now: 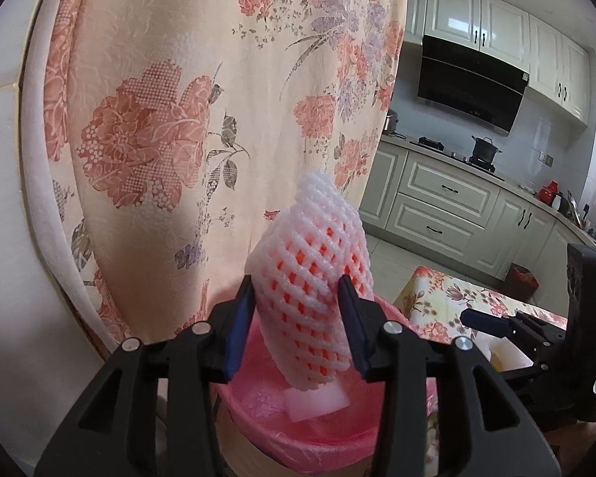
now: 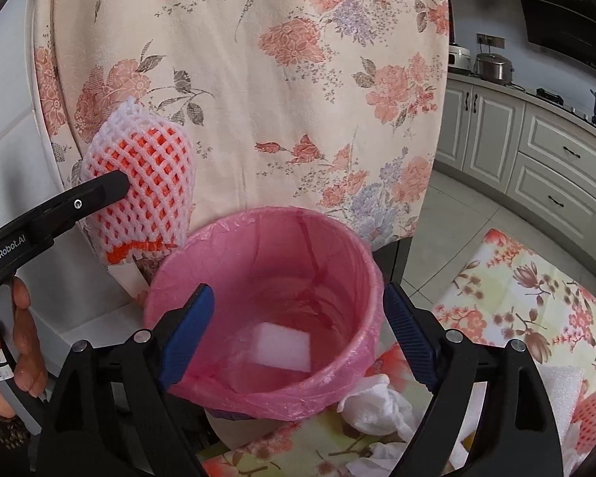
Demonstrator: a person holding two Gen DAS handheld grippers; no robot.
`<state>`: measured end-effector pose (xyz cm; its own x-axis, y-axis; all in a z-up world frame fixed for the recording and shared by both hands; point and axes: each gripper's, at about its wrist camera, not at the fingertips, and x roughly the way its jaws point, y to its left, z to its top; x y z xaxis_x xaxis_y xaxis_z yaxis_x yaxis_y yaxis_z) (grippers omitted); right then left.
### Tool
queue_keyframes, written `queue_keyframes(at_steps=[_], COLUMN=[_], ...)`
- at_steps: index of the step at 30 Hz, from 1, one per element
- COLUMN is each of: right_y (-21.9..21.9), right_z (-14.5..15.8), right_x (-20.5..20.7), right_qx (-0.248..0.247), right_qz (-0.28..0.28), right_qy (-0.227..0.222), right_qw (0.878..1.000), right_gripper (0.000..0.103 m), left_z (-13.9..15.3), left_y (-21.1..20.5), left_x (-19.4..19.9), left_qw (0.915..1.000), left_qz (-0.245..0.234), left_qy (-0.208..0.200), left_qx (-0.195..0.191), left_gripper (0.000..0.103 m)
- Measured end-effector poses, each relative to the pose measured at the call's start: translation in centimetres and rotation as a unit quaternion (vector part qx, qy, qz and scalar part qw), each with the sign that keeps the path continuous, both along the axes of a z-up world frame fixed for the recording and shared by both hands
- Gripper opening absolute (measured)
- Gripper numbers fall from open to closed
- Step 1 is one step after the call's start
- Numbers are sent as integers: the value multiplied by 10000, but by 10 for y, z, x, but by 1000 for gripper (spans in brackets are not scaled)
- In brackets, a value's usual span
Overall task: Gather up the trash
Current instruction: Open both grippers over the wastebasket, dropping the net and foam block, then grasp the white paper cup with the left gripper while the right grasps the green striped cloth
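My left gripper (image 1: 296,318) is shut on a white-and-orange foam fruit net (image 1: 312,278) and holds it just above the pink-lined trash bin (image 1: 322,433). The net also shows in the right wrist view (image 2: 143,183), left of and above the bin (image 2: 361,278). A white foam block (image 2: 284,346) lies at the bin's bottom. My right gripper (image 2: 298,330) is open and empty, its fingers spread either side of the bin's near rim. Crumpled white tissue (image 2: 377,405) lies on the floral table right of the bin.
A floral cloth (image 2: 258,79) hangs close behind the bin. The floral table (image 2: 516,298) extends right, with another foam net (image 2: 594,417) and white foam at its right edge. Kitchen cabinets (image 1: 441,198) and stove stand far right. A hand (image 2: 20,338) grips the left tool.
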<state>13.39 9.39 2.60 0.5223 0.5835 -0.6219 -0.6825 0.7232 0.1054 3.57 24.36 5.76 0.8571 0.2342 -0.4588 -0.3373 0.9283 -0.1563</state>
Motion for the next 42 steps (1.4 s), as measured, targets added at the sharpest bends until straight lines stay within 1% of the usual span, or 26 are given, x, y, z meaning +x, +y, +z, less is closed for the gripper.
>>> queue_keyframes(at_steps=[1, 3, 4, 12, 17, 20, 25, 29, 33, 38, 42], right_y=[-7, -23, -31, -97, -132, -155, -191, -222, -247, -272, -292], right_z=[1, 1, 2, -1, -3, -6, -9, -15, -22, -30, -38], right_x=[0, 0, -1, -15, -26, -31, -42, -48, -56, -67, -74], right_qx=[-6, 14, 15, -32, -36, -29, -47, -84, -108, -131, -155], right_qz=[-73, -249, -324, -892, -1147, -1333, -1645, -1957, -2189, -2408, -2561], right_qy=[-13, 4, 14, 73, 109, 151, 171, 238, 292, 329, 410], right_qw=[10000, 9997, 9995, 9960, 9933, 9910, 9862, 9803, 9752, 9699, 9657], right_gripper=[81, 82, 82, 83, 83, 84, 84, 84, 84, 84, 84], left_z=[-1, -2, -3, -3, -3, -3, -2, -4, -11, -20, -31], left_y=[-1, -2, -2, -11, -17, -20, -32, -52, -79, -118, -142], left_x=[3, 6, 8, 10, 7, 3, 2, 5, 9, 9, 10], left_qw=[10000, 10000, 10000, 9999, 9999, 9998, 9996, 9989, 9964, 9906, 9851], left_qz=[-31, -18, -6, -85, -42, -15, -116, -384, -773, -1287, -1585], left_qy=[19, 59, 77, 123, 153, 189, 234, 250, 325, 433, 585], left_qx=[-2, 20, 15, 37, 47, 74, 57, 6, -98, -138, -324], left_gripper=[52, 59, 67, 68, 72, 72, 72, 74, 74, 74, 74])
